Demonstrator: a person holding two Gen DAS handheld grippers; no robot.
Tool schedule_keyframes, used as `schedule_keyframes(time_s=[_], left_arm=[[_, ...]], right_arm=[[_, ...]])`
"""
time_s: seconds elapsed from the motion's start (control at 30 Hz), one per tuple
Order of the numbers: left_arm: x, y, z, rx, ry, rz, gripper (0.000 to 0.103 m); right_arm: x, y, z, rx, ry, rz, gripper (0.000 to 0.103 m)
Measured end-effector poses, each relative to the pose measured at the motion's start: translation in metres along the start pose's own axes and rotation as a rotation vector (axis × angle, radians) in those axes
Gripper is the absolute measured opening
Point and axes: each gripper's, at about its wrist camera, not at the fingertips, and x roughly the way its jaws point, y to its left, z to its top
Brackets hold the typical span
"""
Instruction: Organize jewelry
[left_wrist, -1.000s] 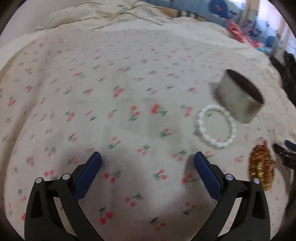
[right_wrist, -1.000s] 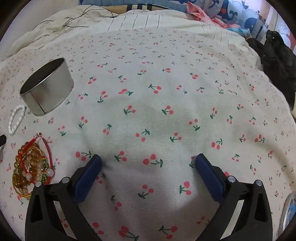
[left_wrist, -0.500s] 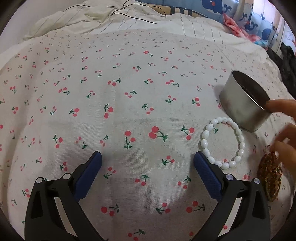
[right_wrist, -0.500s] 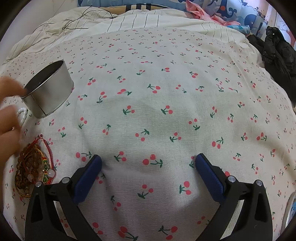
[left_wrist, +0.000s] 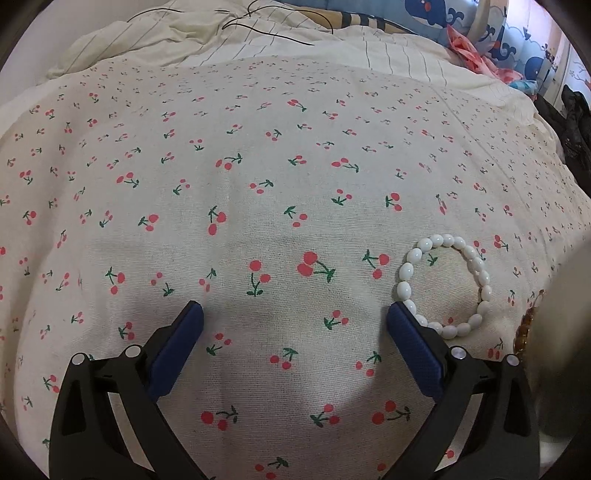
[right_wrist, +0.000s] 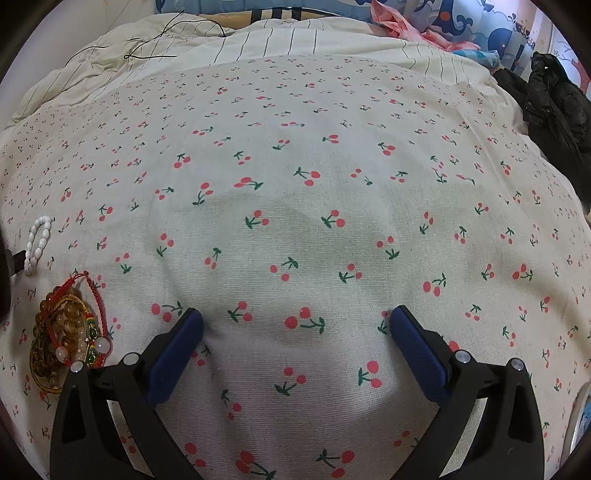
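One white oval-bead bracelet (left_wrist: 445, 286) lies on the cherry-print cotton cloth (left_wrist: 258, 184), just beside the left gripper (left_wrist: 295, 321). One tangled heap of amber and red-cord bead bracelets (right_wrist: 68, 332) lies left of the right gripper (right_wrist: 295, 325). Both grippers hold nothing, jaws spread wide.

A bed spread with cherry-print cloth, bedding heaped beyond it.

Under me lies a cream cherry-print sheet (right_wrist: 295, 155), dotted with red cherries on green stems. Past its far edge I see a rumpled striped duvet (right_wrist: 280, 40) with a thin black cable (right_wrist: 155, 40) trailing over it. Behind that sits blue whale-print bedding (left_wrist: 436, 14) and some pink fabric (right_wrist: 410, 27). A black garment (right_wrist: 554, 107) is piled at my right, where the light is brightest.
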Motion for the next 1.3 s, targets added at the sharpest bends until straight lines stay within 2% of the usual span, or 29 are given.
schedule_keyframes(time_s=[1.1, 1.3], left_arm=[[-0.005, -0.001, -0.003, -0.017, -0.004, 0.019, 0.096], [-0.028, 0.001, -0.009, -0.023, -0.066, 0.05, 0.096]], right_arm=[[0.001, 0.001, 0.0, 0.0, 0.0, -0.003, 0.097], [0.001, 0.0, -0.002, 0.004, -0.014, 0.002, 0.097]])
